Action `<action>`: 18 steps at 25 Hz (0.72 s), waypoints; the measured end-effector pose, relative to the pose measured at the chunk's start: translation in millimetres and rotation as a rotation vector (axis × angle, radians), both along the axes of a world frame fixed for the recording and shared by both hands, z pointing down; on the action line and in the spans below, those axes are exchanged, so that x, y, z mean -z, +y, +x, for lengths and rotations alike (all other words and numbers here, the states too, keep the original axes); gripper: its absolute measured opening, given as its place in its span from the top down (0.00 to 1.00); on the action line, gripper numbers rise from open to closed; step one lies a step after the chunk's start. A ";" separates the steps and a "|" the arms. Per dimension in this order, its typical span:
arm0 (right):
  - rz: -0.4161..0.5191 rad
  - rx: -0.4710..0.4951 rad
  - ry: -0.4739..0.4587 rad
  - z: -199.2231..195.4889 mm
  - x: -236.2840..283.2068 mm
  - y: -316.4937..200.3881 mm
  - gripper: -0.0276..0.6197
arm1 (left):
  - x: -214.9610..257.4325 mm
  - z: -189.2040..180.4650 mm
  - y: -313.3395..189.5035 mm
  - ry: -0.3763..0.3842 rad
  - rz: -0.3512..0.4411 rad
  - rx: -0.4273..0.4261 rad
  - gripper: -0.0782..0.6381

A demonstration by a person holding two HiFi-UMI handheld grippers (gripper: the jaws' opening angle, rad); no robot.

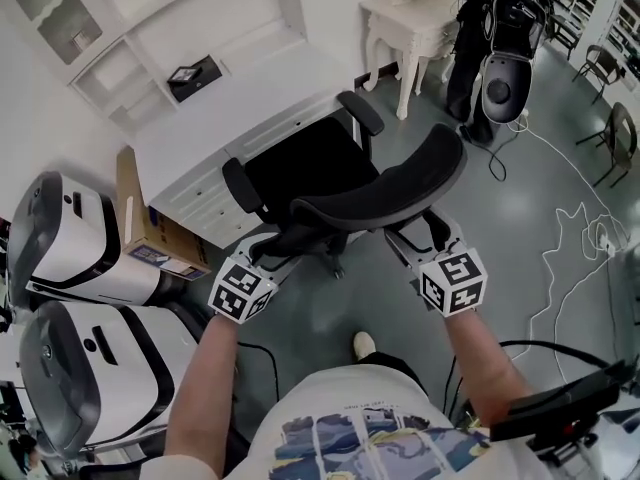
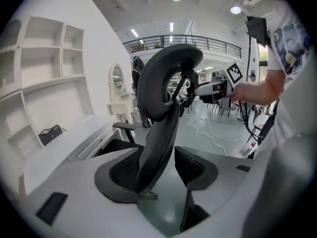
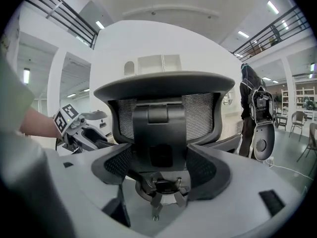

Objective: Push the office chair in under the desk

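Observation:
The black mesh office chair (image 1: 372, 194) stands with its seat (image 1: 300, 173) partly under the white desk (image 1: 235, 108), its back toward me. My left gripper (image 1: 280, 250) is at the back's left edge. In the left gripper view the chair back (image 2: 158, 133) passes between the jaws of that left gripper (image 2: 158, 168), lying against the left pad (image 2: 121, 170), with a gap to the right pad. My right gripper (image 1: 415, 233) is at the back's rear. The jaws of the right gripper (image 3: 158, 168) flank the chair's central spine (image 3: 159, 133); I cannot see whether the pads press on it.
A white shelf unit (image 1: 150, 28) tops the desk, with a small black item (image 1: 190, 73) on it. A cardboard box (image 1: 150, 230) and white machines (image 1: 75, 253) stand left. A small white table (image 1: 410, 18), a person in black (image 1: 478, 38) and floor cables (image 1: 570, 238) lie to the right.

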State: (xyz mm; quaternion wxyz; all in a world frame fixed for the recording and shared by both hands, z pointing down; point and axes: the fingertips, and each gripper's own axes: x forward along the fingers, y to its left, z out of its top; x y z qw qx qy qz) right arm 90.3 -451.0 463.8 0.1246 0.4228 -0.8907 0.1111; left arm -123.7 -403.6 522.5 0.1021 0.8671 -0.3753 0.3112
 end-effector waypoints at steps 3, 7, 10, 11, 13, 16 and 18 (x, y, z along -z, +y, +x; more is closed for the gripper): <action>0.002 -0.026 -0.007 7.0 0.7 14.2 0.43 | 14.6 -4.5 9.2 0.053 0.033 0.016 0.55; -0.007 -0.072 -0.016 18.8 1.5 35.5 0.43 | 35.3 -5.6 26.6 0.106 0.081 0.023 0.56; -0.010 -0.091 -0.016 23.6 4.4 54.1 0.43 | 50.3 -2.5 42.7 0.134 0.114 0.016 0.57; -0.011 -0.095 -0.017 24.0 5.7 60.7 0.43 | 54.9 -1.4 48.5 0.144 0.123 0.013 0.58; -0.009 -0.102 -0.021 23.8 8.9 74.3 0.44 | 64.4 1.2 60.6 0.172 0.140 0.010 0.60; -0.002 -0.107 -0.029 19.4 13.3 97.9 0.67 | 76.0 4.2 82.6 0.219 0.153 0.005 0.65; 0.004 -0.108 -0.030 14.2 16.3 115.0 0.75 | 81.4 5.2 99.5 0.239 0.156 -0.001 0.68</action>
